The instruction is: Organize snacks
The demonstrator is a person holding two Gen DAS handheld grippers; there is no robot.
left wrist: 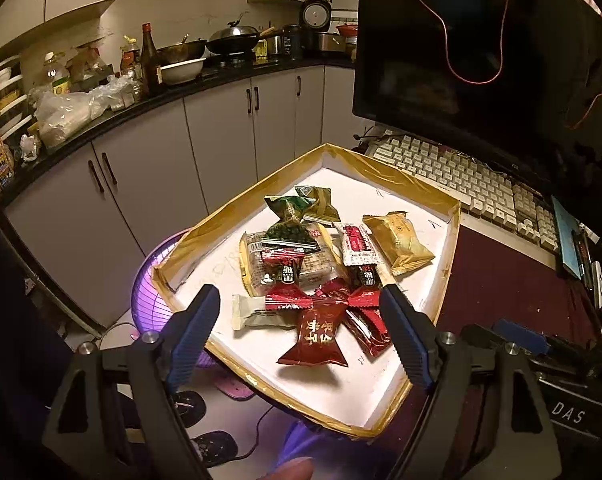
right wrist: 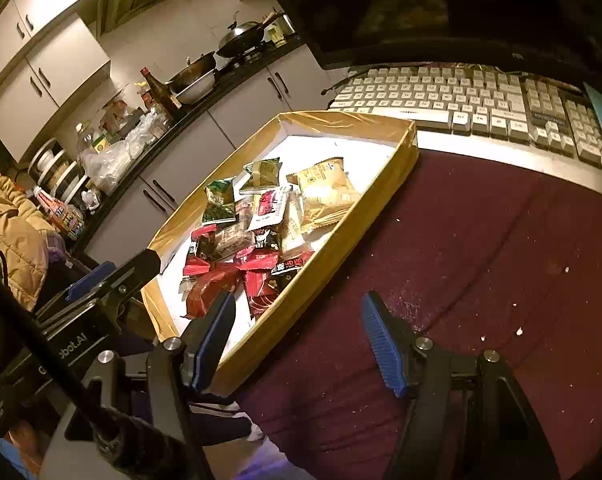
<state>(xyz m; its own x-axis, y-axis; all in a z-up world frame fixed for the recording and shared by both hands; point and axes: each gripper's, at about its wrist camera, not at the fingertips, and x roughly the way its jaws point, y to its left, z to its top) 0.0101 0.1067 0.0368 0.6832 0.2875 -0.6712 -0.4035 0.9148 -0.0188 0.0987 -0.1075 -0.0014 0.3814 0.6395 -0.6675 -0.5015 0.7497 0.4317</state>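
A shallow white tray with a gold taped rim (left wrist: 417, 184) holds several snack packets: red ones (left wrist: 317, 332), green ones (left wrist: 291, 232), a clear-wrapped cake (left wrist: 257, 256) and a gold packet (left wrist: 399, 242). My left gripper (left wrist: 301, 300) is open and empty, hovering over the red packets at the tray's near end. In the right wrist view the same tray (right wrist: 341, 240) lies left of my right gripper (right wrist: 299, 306), which is open and empty above the tray's near rim and the maroon cloth. The left gripper's body (right wrist: 113, 280) shows at the tray's left.
A keyboard (right wrist: 481, 100) and a dark monitor (left wrist: 481, 40) stand beyond the tray. The table carries a maroon cloth (right wrist: 481, 260) with crumbs. A kitchen counter with bottles, woks and cabinets (left wrist: 221, 120) lies to the left. A purple fan (left wrist: 157, 292) sits on the floor below.
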